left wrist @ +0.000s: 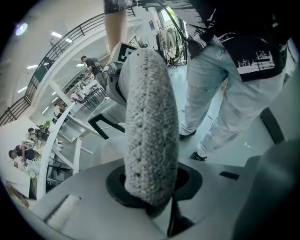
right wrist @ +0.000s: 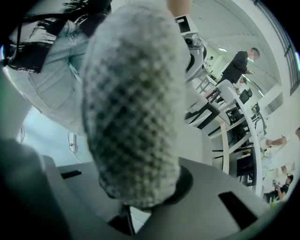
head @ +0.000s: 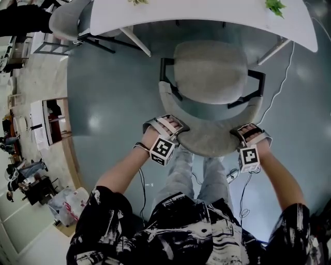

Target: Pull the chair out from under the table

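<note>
A grey upholstered chair (head: 209, 72) with black armrests stands on the floor in front of the white table (head: 207, 14), its seat out from under the tabletop. My left gripper (head: 173, 127) is shut on the left end of the curved backrest (head: 207, 137); my right gripper (head: 248, 133) is shut on its right end. In the left gripper view the knitted backrest edge (left wrist: 150, 131) fills the space between the jaws. The same fabric edge (right wrist: 133, 112) sits clamped between the jaws in the right gripper view.
The person's legs (head: 199, 173) stand right behind the chair. A white cable (head: 282, 77) trails on the floor at right. Another grey chair (head: 67, 20) stands at the table's left end. Shelves and bags (head: 67, 204) line the left side.
</note>
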Demonstrator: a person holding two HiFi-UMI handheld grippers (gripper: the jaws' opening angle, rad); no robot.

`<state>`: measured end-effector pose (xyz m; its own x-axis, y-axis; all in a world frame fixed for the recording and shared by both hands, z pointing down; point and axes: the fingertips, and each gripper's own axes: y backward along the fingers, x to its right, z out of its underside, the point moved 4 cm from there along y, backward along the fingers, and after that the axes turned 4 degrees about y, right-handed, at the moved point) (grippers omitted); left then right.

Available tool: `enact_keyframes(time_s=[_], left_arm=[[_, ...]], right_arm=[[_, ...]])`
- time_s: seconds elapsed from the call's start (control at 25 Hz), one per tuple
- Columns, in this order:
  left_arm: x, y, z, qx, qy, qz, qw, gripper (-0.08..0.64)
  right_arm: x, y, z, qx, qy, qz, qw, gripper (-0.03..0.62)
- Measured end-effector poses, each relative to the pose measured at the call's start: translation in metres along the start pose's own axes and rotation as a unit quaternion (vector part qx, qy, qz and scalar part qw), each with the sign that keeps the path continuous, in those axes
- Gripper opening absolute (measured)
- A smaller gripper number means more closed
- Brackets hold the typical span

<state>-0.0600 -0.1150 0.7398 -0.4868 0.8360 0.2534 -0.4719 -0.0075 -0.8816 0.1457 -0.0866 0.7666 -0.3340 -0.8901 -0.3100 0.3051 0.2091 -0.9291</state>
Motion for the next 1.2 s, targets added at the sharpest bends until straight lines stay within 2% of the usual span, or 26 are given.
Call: enact_keyframes(time_s=[0.2, 0.48, 0.64, 0.8, 0.92, 1.0, 1.08, 1.12, 1.16, 1.2], left_arm=[[0.048, 0.006, -0.03, 0.0, -0.006, 0.008, 1.0, 0.075], [0.113, 0.012, -0.068, -0.005, 0.009, 0.013, 0.9999, 0.074], [0.129, 0.006, -0.075, -0.009, 0.015, 0.02, 0.9997, 0.077], [0.132, 0.004, -0.073, -0.003, 0.032, 0.034, 0.9989, 0.106], [0.129, 0.029, -0.065, 0.001, 0.068, 0.032, 0.9971, 0.124], [0.123, 0.057, -0.06, 0.001, 0.094, 0.029, 0.9951, 0.141], [0.109, 0.089, -0.055, 0.004, 0.118, 0.012, 0.9929, 0.149], [0.093, 0.106, -0.054, 0.011, 0.134, -0.012, 0.9908, 0.084], [0.071, 0.124, -0.053, 0.023, 0.157, -0.046, 0.9862, 0.054], [0.045, 0.145, -0.055, 0.041, 0.186, -0.087, 0.9778, 0.054]], right_arm=[[-0.05, 0.012, -0.034, 0.002, -0.012, -0.009, 1.0, 0.057], [-0.111, 0.028, -0.069, 0.0, -0.003, -0.013, 1.0, 0.057], [-0.129, 0.024, -0.074, 0.002, 0.005, -0.009, 1.0, 0.063], [-0.133, 0.026, -0.072, 0.005, 0.017, -0.003, 1.0, 0.134], [-0.143, 0.047, -0.067, 0.011, 0.022, -0.014, 1.0, 0.212], [-0.134, 0.082, -0.065, 0.028, 0.003, -0.004, 1.0, 0.182], [-0.103, 0.128, -0.061, 0.049, -0.049, 0.028, 0.997, 0.187], [-0.077, 0.153, -0.056, 0.055, -0.084, 0.056, 0.993, 0.142], [-0.046, 0.179, -0.05, 0.06, -0.121, 0.093, 0.986, 0.124], [-0.012, 0.204, -0.044, 0.069, -0.159, 0.134, 0.976, 0.124]])
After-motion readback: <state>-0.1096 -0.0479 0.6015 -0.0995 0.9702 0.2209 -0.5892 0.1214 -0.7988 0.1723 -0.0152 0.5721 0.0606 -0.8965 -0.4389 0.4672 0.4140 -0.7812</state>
